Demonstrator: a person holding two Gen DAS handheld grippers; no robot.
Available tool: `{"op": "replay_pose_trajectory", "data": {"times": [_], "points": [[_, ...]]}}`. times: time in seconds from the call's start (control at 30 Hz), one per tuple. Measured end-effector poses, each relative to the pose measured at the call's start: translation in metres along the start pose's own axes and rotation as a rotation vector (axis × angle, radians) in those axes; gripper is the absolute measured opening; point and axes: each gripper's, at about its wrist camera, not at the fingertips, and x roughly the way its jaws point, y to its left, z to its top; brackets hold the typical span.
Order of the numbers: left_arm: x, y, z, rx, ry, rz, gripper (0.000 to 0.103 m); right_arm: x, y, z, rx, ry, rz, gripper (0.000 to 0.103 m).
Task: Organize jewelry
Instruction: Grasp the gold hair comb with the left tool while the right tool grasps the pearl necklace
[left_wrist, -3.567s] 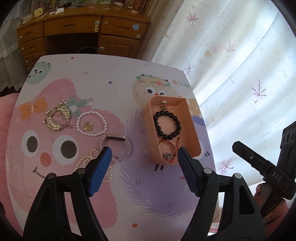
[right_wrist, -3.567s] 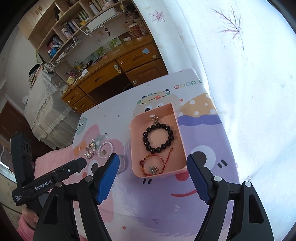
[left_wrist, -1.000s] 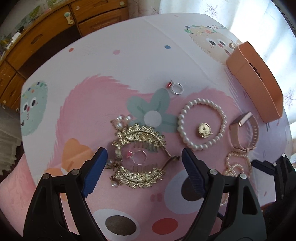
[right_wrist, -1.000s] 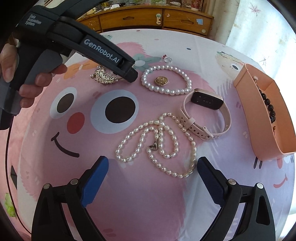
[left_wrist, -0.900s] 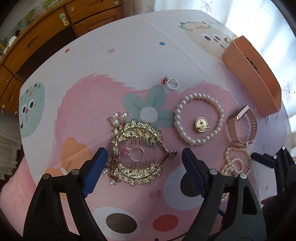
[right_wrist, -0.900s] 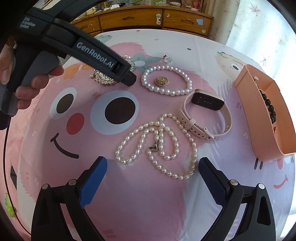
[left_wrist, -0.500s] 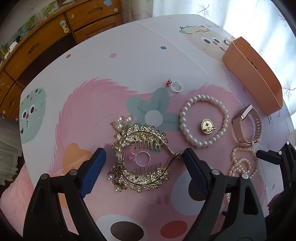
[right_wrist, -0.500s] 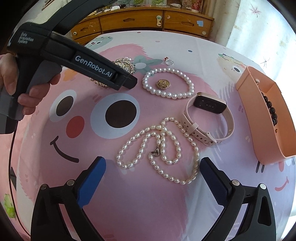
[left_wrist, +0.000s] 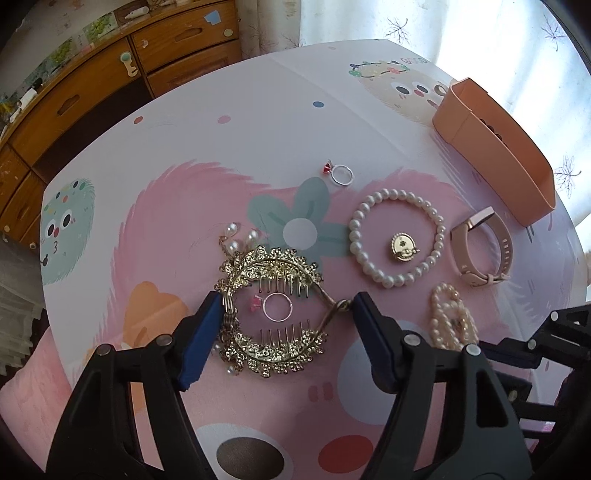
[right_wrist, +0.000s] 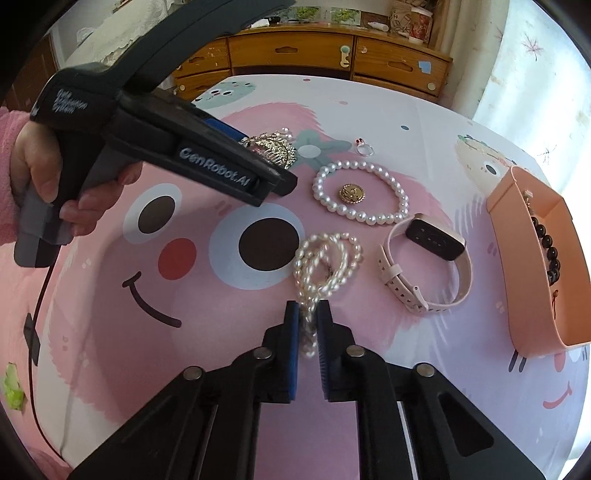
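Observation:
Two gold hair combs (left_wrist: 273, 269), laid as a ring around a small pink-stone ring (left_wrist: 277, 306), sit between my left gripper (left_wrist: 286, 306). Its jaws are closing and the blue pads (left_wrist: 210, 317) touch both ends of the combs. My right gripper (right_wrist: 308, 306) is shut on a bunched pearl necklace (right_wrist: 325, 258), also seen in the left wrist view as the pearl necklace (left_wrist: 450, 317). The orange tray (right_wrist: 524, 280) at the right holds a black bead bracelet (right_wrist: 550, 254).
A pearl bracelet (left_wrist: 388, 282) rings a gold brooch (left_wrist: 402, 247). Beside it lie a pink watch (left_wrist: 476, 273) and a silver ring with a red stone (left_wrist: 341, 174). A hand (right_wrist: 55, 184) holds the left tool. A wooden dresser (right_wrist: 332, 51) stands beyond the table, with curtains to the right.
The right jaws went from wide open to shut on the pearl necklace, bunching it up. The left jaws narrowed until the pads reached the ends of the combs.

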Motion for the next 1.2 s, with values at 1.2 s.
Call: {"op": "replay_pose_trajectory", "data": {"times": [1.2], "points": [[-0.191,-0.06,-0.093,-0.224,-0.202,-0.004,0.069,-0.173,-0.027,-0.028,0.356,-0.167,0.155,0.004]]}}
